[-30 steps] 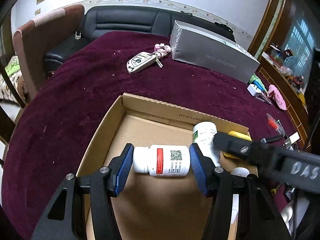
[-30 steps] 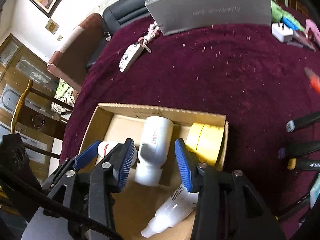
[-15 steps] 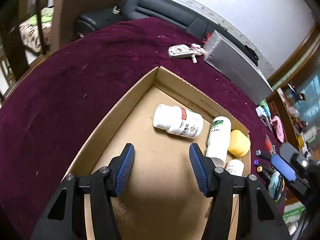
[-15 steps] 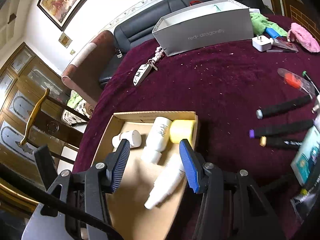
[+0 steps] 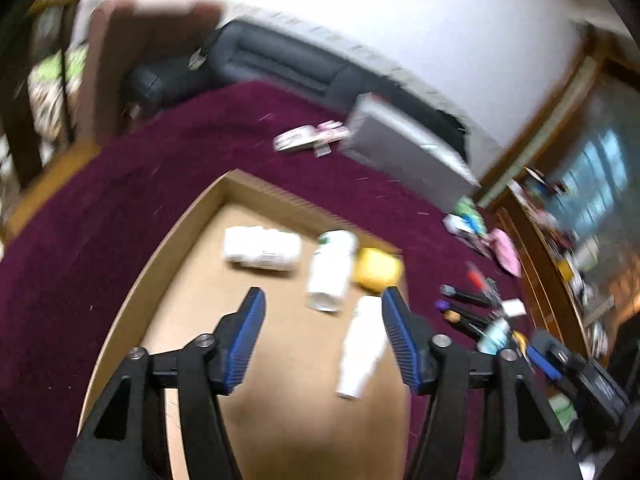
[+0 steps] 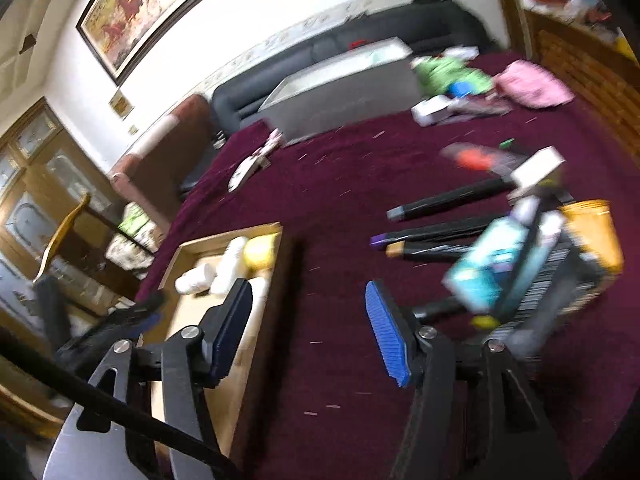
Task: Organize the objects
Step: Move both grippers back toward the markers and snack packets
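A shallow cardboard box (image 5: 192, 216) lies on the maroon tablecloth. In it lie a white pill bottle (image 5: 262, 248), a second white bottle (image 5: 332, 270), a yellow tape roll (image 5: 378, 270) and a white squeeze bottle (image 5: 362, 346). My left gripper (image 5: 322, 334) is open and empty, raised above the box. My right gripper (image 6: 308, 320) is open and empty, over the cloth just right of the box (image 6: 276, 232). Both views are blurred.
Black marker pens (image 6: 444, 200) and a heap of small items (image 6: 532, 256) lie right of the box. A grey long box (image 5: 408, 152) and a car key (image 5: 298, 140) sit at the far side. A sofa and chair stand behind the table.
My left gripper let go of the pill bottle and drew back and up. My right gripper pulled out of the box and swung right over the cloth.
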Demonstrator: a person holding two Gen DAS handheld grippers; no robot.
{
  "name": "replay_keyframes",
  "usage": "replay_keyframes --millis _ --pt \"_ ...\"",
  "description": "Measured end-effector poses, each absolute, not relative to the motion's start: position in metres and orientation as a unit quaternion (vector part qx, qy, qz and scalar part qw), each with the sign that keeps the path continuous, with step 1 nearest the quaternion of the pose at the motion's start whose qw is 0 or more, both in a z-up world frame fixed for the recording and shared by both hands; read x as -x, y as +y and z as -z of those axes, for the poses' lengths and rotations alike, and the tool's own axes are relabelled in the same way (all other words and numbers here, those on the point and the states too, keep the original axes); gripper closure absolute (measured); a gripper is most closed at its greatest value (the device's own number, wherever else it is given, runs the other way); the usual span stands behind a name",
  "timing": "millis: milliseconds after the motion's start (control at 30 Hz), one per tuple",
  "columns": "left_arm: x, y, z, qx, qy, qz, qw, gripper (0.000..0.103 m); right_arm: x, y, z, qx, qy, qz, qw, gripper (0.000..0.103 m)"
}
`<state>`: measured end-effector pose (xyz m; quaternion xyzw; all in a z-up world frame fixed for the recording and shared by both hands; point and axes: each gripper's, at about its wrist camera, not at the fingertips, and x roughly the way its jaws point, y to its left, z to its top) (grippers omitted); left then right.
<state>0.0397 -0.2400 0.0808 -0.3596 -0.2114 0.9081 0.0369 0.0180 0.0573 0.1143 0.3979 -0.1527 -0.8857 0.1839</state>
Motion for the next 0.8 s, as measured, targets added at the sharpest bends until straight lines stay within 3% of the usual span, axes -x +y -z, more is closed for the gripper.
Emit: replay_keyframes --millis 133,200,467,800 --pt "-0.052 -0.192 -0.104 0.344 -0.152 -0.923 0.084 0.042 -0.036 0.093 -0.125 -0.348 -0.127 0.921 0.122 0.036" --pt "-0.051 -0.166 -0.105 0.348 -0.127 -0.923 0.102 0.042 -0.045 0.108 -0.129 -0.315 -0.110 0.939 0.080 0.019" --pt "-0.023 -0.084 -0.080 0.395 -0.043 -0.908 0.134 0.042 -0.017 0.174 -0.111 -0.299 -0.149 0.942 0.020 0.019" --pt "0.005 0.001 -0.032 0.407 0.177 -0.871 0.211 0.042 0.002 0.228 -0.070 -0.329 -0.222 0.918 0.008 0.019"
